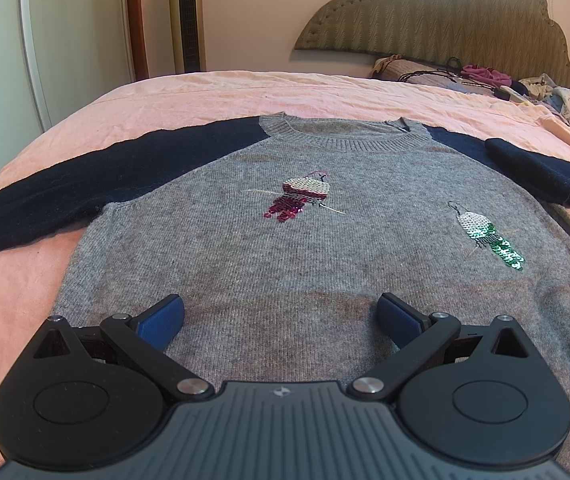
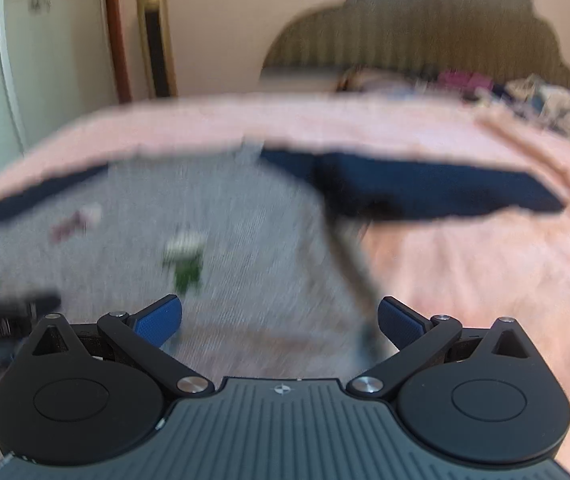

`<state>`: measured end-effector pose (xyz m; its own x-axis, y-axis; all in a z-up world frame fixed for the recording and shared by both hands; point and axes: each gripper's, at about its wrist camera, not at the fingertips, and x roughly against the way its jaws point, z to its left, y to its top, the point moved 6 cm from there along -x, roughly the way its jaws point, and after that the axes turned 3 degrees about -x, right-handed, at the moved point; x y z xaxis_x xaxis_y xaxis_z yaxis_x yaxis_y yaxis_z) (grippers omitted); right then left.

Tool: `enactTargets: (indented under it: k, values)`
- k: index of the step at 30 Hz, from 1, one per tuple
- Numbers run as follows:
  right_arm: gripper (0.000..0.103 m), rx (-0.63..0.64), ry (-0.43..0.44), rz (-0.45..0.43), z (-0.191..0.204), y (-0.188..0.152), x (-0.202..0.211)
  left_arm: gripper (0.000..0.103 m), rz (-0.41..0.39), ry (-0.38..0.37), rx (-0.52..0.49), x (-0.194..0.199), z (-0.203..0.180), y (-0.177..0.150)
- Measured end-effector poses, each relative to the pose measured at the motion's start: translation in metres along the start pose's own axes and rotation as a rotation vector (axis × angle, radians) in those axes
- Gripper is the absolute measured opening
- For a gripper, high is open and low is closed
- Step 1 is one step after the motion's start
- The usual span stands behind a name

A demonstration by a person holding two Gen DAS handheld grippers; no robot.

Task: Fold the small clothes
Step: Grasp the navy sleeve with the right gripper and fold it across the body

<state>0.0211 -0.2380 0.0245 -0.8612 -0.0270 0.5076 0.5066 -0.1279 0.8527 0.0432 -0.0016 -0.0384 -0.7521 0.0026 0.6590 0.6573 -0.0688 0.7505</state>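
A small grey sweater point(image 1: 285, 248) with navy sleeves lies face up and spread flat on the pink bedsheet point(image 1: 213, 92), neckline away from me, hem toward my grippers. I judge the folding barely begun: the body is unfolded and the left sleeve point(image 1: 85, 188) reaches out straight, while the right sleeve point(image 1: 541, 172) appears doubled back at its end in the left wrist view. Sleeves, sides and the final fold all remain.

My left gripper point(image 1: 281, 316) hovers with its blue fingers spread wide and empty above the lower body of the sweater; the knit fills the gap between the fingers and runs ahead of them, both sequin motifs point(image 1: 301, 196) beyond the tips. My right gripper point(image 2: 281, 316) is likewise spread and holding nothing. Its view is motion-blurred, but the sweater's right side edge seems to run up just inside the right finger, grey knit ahead of the left finger, bare sheet ahead of the right, the navy sleeve well beyond the tips
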Motion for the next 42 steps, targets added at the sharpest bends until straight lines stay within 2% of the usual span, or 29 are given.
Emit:
enactTargets:
  k: [2,4,7,8,10,12,15,18,20,22,23,24,25,26,28,29,31,35,38,40,41,42]
  values:
    - [0.103,-0.042,-0.038,-0.091,-0.033,0.024,0.006,0.103,0.0,0.0,0.0,0.0,0.0,0.0]
    - [0.103,-0.119,-0.017,-0.092,-0.071,0.044,-0.004,0.103,0.0,0.0,0.001,0.0,0.0,0.0]
    - [0.103,-0.454,0.058,-0.032,-0.154,0.061,-0.033,0.103,0.0,0.0,0.0,0.0,0.0,0.0]
    - [0.103,-0.605,0.074,-0.008,-0.186,0.06,-0.047,0.103,0.0,0.0,0.0,0.0,0.0,0.0]
    - [0.102,-0.806,0.053,0.011,-0.231,0.054,-0.07,0.103,0.0,0.0,0.0,0.0,0.0,0.0]
    - [0.097,-0.912,0.018,0.016,-0.26,0.047,-0.086,0.103,0.0,0.0,0.0,0.0,0.0,0.0]
    - [0.09,-0.954,-0.022,0.025,-0.281,0.039,-0.113,0.103,0.0,0.0,0.001,0.0,0.0,0.0]
    - [0.077,-0.894,-0.05,-0.001,-0.28,0.037,-0.132,0.103,0.0,0.0,0.0,-0.001,0.0,0.0]
    - [0.061,-0.822,-0.093,0.002,-0.278,0.042,-0.143,0.103,0.0,-0.001,0.001,-0.001,0.0,0.0]
    - [0.029,-0.786,-0.115,0.019,-0.276,0.044,-0.153,0.103,0.0,-0.001,0.001,-0.001,0.0,0.0]
    - [0.019,-0.784,-0.113,0.025,-0.281,0.048,-0.153,0.103,0.0,-0.001,0.001,-0.001,0.0,0.0]
    - [0.014,-0.792,-0.104,0.025,-0.279,0.048,-0.154,0.103,0.0,-0.001,0.001,-0.001,0.0,0.0]
    - [0.014,-0.794,-0.104,0.013,-0.276,0.05,-0.15,0.103,-0.001,-0.001,0.002,-0.001,0.0,0.0]
    - [0.014,-0.785,-0.095,0.004,-0.27,0.054,-0.145,0.103,-0.001,-0.001,0.002,-0.001,0.0,-0.001]
    - [0.014,-0.711,-0.02,-0.025,-0.236,0.069,-0.13,0.103,-0.001,-0.001,0.002,-0.001,0.0,-0.001]
    - [0.014,-0.663,0.03,-0.034,-0.212,0.078,-0.125,0.103,-0.001,-0.001,0.002,-0.001,0.0,-0.001]
    - [0.014,-0.567,0.186,-0.033,-0.148,0.096,-0.117,0.103,-0.001,-0.002,0.002,-0.001,0.0,-0.001]
    - [0.014,-0.428,0.483,0.051,-0.009,0.103,-0.117,0.103,-0.001,-0.002,0.002,-0.001,0.0,-0.001]
    - [0.015,-0.373,0.597,0.151,0.071,0.081,-0.13,0.103,-0.001,-0.002,0.002,-0.001,0.0,-0.001]
    - [0.022,-0.362,0.617,0.233,0.1,0.063,-0.141,0.103,-0.001,-0.002,0.002,0.001,-0.001,0.0]
    - [0.031,-0.353,0.62,0.291,0.115,0.051,-0.14,0.103,-0.001,-0.002,0.003,0.001,-0.001,0.0]
    - [0.053,-0.357,0.609,0.315,0.118,0.043,-0.138,0.103,-0.002,-0.003,0.003,0.001,-0.001,0.001]
